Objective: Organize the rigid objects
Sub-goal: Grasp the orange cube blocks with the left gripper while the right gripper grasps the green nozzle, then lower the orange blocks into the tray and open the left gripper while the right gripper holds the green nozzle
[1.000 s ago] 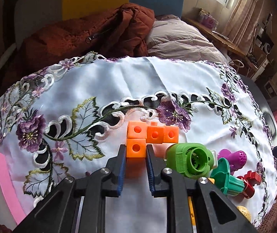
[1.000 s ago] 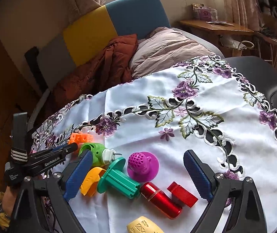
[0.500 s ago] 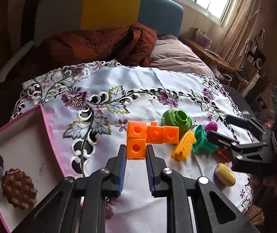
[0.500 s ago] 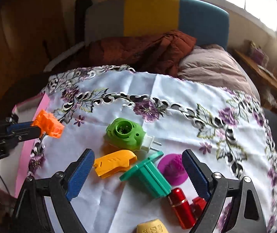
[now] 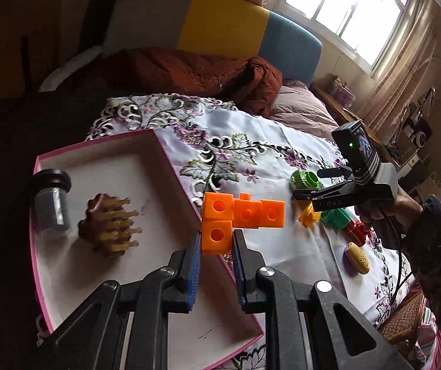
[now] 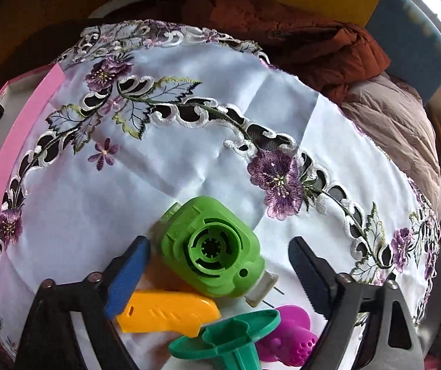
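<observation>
Left wrist view: we see a pink-rimmed tray (image 5: 171,166) at the near left of the table (image 5: 282,141), which is covered by a white cloth embroidered with purple flowers. In the tray lie a small dark-capped jar (image 5: 50,200) and, just beside it, a brown spiky ball (image 5: 109,225). The left claw (image 5: 216,240) is closed on the lowest cube of an orange block cluster (image 5: 242,212), which hangs above the tray's right rim. To the right, the right claw (image 5: 303,195) reaches toward a group of toys: a green plug (image 5: 303,180), a yellow piece (image 5: 308,215), a teal piece (image 5: 336,217), a red piece (image 5: 357,231) and a yellow speckled oval (image 5: 357,257).

Right wrist view: the right claw (image 6: 220,262) stands wide open, holding nothing. The green plug (image 6: 214,249) lies between its two fingers, with the yellow piece (image 6: 168,311), the teal piece (image 6: 229,339) and a magenta piece (image 6: 291,336) nearer the camera. The tray (image 6: 13,141) sits at the far left.
</observation>
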A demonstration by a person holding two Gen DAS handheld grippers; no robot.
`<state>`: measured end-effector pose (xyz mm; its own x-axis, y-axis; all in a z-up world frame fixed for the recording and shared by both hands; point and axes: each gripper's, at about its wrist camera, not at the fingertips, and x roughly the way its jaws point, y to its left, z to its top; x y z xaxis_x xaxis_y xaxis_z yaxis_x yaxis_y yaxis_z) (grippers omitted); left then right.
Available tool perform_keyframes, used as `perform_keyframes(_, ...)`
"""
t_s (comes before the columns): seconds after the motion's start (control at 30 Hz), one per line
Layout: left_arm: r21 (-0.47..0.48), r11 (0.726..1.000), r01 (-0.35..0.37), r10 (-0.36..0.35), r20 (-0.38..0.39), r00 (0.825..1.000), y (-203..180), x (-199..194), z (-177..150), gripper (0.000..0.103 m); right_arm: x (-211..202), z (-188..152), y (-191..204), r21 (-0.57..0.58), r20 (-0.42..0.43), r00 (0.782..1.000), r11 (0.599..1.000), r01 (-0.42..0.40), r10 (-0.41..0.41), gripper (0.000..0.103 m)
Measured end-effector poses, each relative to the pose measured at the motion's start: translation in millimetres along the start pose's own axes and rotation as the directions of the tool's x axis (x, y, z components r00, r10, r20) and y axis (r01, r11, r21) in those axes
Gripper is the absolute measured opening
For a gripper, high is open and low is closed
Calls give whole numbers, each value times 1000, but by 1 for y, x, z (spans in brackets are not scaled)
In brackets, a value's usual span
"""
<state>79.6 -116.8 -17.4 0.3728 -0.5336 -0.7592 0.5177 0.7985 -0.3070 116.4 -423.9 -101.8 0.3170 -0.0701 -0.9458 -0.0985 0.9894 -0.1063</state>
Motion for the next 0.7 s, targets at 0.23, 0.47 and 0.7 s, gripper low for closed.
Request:
perform_keyframes(0.23, -94, 993, -72, 72, 2, 997, 43, -23, -21, 18, -9, 14, 13, 46, 67, 995, 996, 72, -75, 65)
perform_keyframes(0.47, -170, 978, -123, 128, 18, 992, 74, -44, -40, 18, -73, 24, 23, 105, 224, 966, 989, 106, -127, 65)
perform_keyframes(0.7, -235, 960, -152, 161, 19, 987, 97, -57, -62, 18, -98, -10, 83, 31, 230, 971, 996, -81, 72, 65)
